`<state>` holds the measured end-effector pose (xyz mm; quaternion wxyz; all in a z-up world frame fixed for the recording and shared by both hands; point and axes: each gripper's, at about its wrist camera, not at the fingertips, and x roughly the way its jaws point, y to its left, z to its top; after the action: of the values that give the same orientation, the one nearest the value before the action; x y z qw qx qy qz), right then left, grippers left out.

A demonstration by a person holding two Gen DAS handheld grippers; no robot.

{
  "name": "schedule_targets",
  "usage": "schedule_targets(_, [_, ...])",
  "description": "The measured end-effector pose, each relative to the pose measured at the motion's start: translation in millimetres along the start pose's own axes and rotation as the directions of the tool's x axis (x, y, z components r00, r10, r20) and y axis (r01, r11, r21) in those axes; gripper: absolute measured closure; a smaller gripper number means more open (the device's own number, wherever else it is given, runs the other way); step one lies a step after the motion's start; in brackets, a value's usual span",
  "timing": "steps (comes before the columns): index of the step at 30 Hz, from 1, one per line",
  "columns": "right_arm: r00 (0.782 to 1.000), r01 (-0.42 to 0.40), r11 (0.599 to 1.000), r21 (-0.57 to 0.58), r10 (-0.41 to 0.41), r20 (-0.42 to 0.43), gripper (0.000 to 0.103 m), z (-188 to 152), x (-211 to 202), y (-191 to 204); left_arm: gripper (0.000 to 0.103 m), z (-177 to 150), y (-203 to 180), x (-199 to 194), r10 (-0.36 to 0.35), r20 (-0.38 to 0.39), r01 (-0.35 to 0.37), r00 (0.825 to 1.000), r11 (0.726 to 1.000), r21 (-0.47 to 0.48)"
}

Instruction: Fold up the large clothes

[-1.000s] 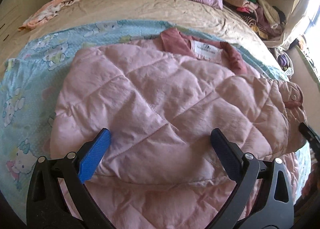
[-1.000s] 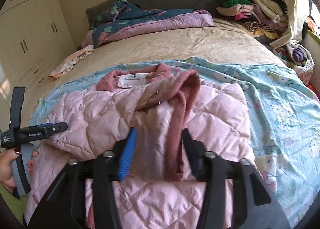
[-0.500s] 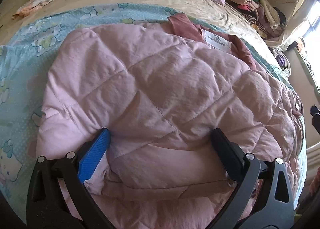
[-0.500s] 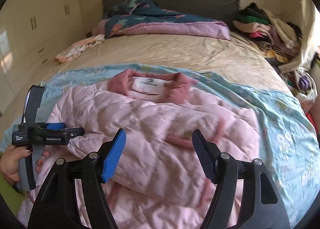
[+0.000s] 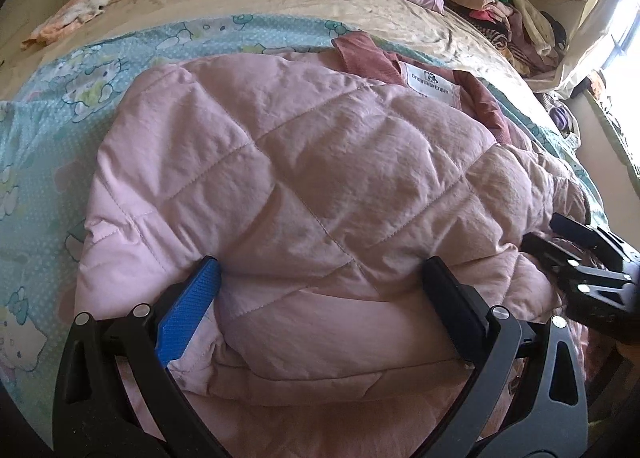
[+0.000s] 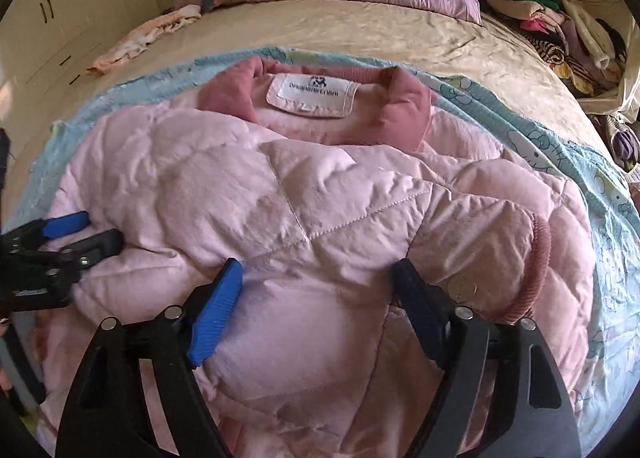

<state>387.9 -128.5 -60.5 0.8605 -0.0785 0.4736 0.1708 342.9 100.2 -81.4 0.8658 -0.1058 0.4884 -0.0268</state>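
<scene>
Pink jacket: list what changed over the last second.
The right tongs let go of the ribbed cuff; their jaws have just been opening, and the sleeve now lies folded across the pink jacket. The left tongs stayed open, pressed on the quilting.

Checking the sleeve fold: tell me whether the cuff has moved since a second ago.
Yes. The cuff, earlier between the right claw jaws below the white label, now lies released further right.
</scene>
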Motion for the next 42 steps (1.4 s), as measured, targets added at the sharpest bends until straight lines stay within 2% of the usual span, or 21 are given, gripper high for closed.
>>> schedule_targets(15, [0.999,0.017,1.000,0.006,-0.018,0.039,0.022,-9.5,9.3,-1.3,0.008,-4.4,-10.6,-28.8,0.046,0.023,-0.046,0.999,0.999,-0.008])
schedule_targets(23, [0.999,0.039,0.999,0.021,-0.040,0.033,0.021,-16.1,-2.8,4.0,0.008,-7.4,-11.7,-49.1,0.042,0.046,-0.042,0.998,0.999,-0.007])
schedule_targets(29, [1.000,0.014,0.998,0.053,-0.015,0.012,0.019,-21.4,-14.4,1.6,0.008,-10.4,-11.1,-61.3,0.035,0.063,-0.034,0.997,0.999,-0.016])
schedule_targets(36, [1.000,-0.001,0.997,0.080,-0.001,0.019,0.010,-31.7,-30.9,3.9,0.008,-17.4,-11.3,-75.2,0.035,0.080,-0.034,0.996,0.999,-0.020])
schedule_targets(42, [0.999,-0.026,0.994,0.103,0.022,0.044,0.009,-37.5,-50.7,4.6,0.008,-20.3,-9.6,-89.3,0.039,0.094,-0.038,0.995,0.999,-0.019])
